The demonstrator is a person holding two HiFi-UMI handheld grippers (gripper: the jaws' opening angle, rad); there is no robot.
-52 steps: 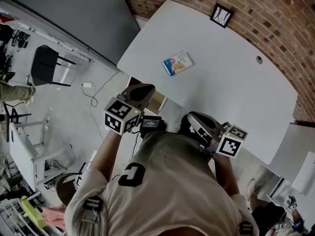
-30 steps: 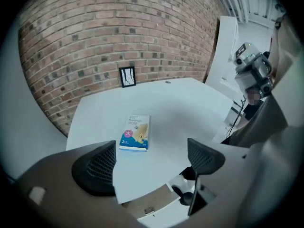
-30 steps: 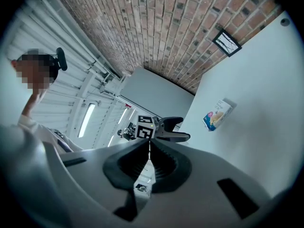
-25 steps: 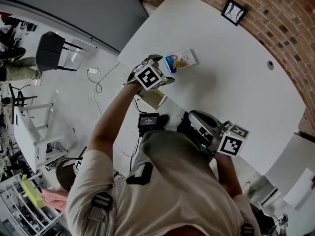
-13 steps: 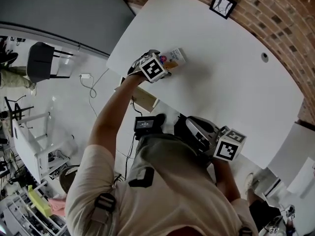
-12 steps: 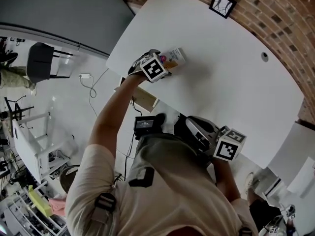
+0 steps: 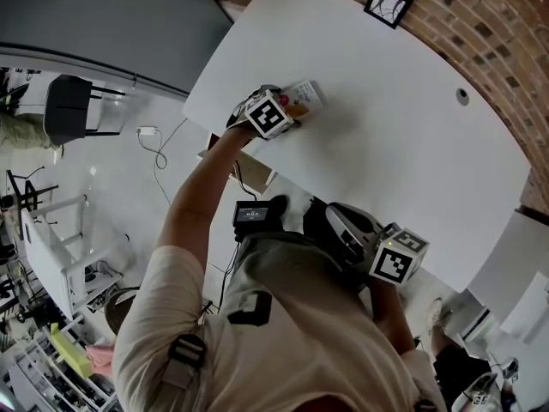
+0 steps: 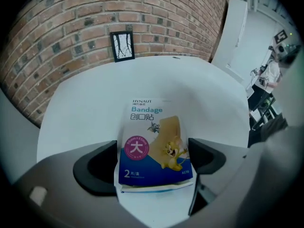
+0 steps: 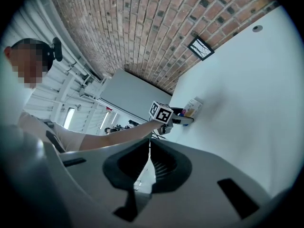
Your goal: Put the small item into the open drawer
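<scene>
A small bandage box (image 7: 304, 94) lies flat on the white table (image 7: 403, 127) near its left edge. My left gripper (image 7: 294, 108) reaches over that edge. In the left gripper view the box (image 8: 154, 141) fills the gap between the jaws, which touch both of its long sides, and my left gripper (image 8: 152, 159) is shut on it. A tan open drawer (image 7: 255, 175) shows just below the table edge under the outstretched arm. My right gripper (image 7: 339, 221) hangs by the person's waist, off the table, and in its own view it (image 9: 149, 160) is shut and empty.
A framed picture (image 7: 384, 4) leans against the brick wall at the table's far edge. A small round hole (image 7: 463, 97) sits in the tabletop at the right. A black device (image 7: 253, 215) lies on the floor below, and a dark chair (image 7: 73, 110) stands at the far left.
My left arm has gone from beside the body out over the table edge to the bandage box, and the jaws now sit on both sides of it. The right gripper has stayed put.
</scene>
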